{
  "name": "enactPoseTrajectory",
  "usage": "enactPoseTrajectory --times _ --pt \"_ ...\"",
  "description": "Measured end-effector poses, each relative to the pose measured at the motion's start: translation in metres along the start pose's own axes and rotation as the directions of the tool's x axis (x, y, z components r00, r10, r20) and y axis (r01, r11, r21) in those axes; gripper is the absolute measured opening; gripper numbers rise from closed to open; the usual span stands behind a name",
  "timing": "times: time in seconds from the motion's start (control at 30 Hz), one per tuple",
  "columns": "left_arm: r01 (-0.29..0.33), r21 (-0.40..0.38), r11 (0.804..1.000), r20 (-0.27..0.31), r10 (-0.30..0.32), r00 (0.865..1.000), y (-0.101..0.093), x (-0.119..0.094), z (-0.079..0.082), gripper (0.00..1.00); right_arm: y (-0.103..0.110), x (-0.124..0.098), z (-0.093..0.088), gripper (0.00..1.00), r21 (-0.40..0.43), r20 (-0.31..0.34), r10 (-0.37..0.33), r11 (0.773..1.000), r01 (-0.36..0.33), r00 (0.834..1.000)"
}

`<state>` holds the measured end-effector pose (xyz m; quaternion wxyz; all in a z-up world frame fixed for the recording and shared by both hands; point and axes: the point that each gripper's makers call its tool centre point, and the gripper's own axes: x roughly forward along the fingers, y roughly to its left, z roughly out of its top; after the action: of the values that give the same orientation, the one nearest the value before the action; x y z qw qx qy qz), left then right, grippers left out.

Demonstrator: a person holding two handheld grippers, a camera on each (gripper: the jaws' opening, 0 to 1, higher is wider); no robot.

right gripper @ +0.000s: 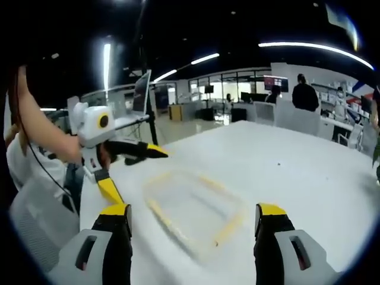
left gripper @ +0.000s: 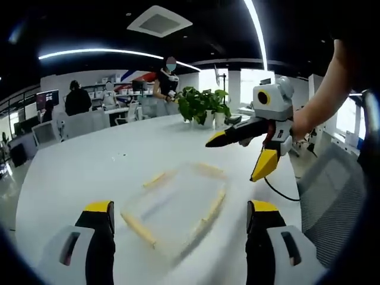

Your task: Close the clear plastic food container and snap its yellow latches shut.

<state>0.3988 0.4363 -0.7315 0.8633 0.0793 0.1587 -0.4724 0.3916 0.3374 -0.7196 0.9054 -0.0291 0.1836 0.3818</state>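
A clear plastic food container (left gripper: pixel 178 208) with yellow latches along its sides lies flat on the white table (left gripper: pixel 77 172), blurred by motion. My left gripper (left gripper: pixel 181 221) stands open just short of it, nothing between its jaws. The right gripper (left gripper: pixel 234 159) hovers open above the container's far right side, held by a person's hand. From the right gripper view, the container (right gripper: pixel 196 208) lies straight ahead of the open right gripper (right gripper: pixel 193 218), and the left gripper (right gripper: pixel 139 175) hangs open at its left side. Whether the latches are snapped down I cannot tell.
A potted plant (left gripper: pixel 202 104) stands at the table's far edge. A grey mesh chair (left gripper: pixel 332 196) is at the table's right side. People sit and stand at desks (left gripper: pixel 77 98) behind. A raised screen (right gripper: pixel 141 89) stands beyond the table.
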Motion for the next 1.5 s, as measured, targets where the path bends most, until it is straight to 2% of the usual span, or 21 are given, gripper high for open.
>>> enactPoseTrajectory --times 0.3,0.7,0.83,1.1,1.27,1.4,1.5 --pt "-0.051 -0.067 0.996 0.023 0.052 0.998 0.003 -0.019 -0.002 0.93 -0.015 -0.022 0.002 0.85 0.101 0.045 -0.09 0.991 0.085 0.995" --pt "-0.115 -0.149 0.982 0.033 0.121 0.992 0.002 -0.044 -0.013 0.9 -0.013 -0.046 -0.003 0.82 0.125 0.046 -0.138 0.983 0.132 0.989" --pt "-0.126 -0.192 0.973 0.041 0.137 0.99 0.002 -0.049 -0.015 0.89 -0.013 -0.057 -0.007 0.81 0.156 0.048 -0.164 0.975 0.155 0.985" --pt "-0.162 -0.228 0.96 0.065 0.181 0.981 -0.006 -0.062 -0.013 0.87 -0.005 -0.076 -0.007 0.8 0.162 0.052 -0.178 0.972 0.167 0.983" --pt "-0.183 -0.262 0.948 0.059 0.205 0.977 -0.011 -0.071 -0.019 0.85 -0.006 -0.087 -0.008 0.79 0.177 0.049 -0.191 0.968 0.18 0.98" --pt "-0.211 -0.302 0.93 0.07 0.243 0.968 -0.013 -0.082 -0.019 0.84 -0.001 -0.094 -0.008 0.79 0.185 0.056 -0.183 0.968 0.17 0.982" --pt "-0.231 -0.297 0.927 0.06 0.259 0.964 -0.017 -0.086 -0.023 0.84 0.004 -0.099 -0.01 0.79 0.177 0.055 -0.179 0.97 0.167 0.982"
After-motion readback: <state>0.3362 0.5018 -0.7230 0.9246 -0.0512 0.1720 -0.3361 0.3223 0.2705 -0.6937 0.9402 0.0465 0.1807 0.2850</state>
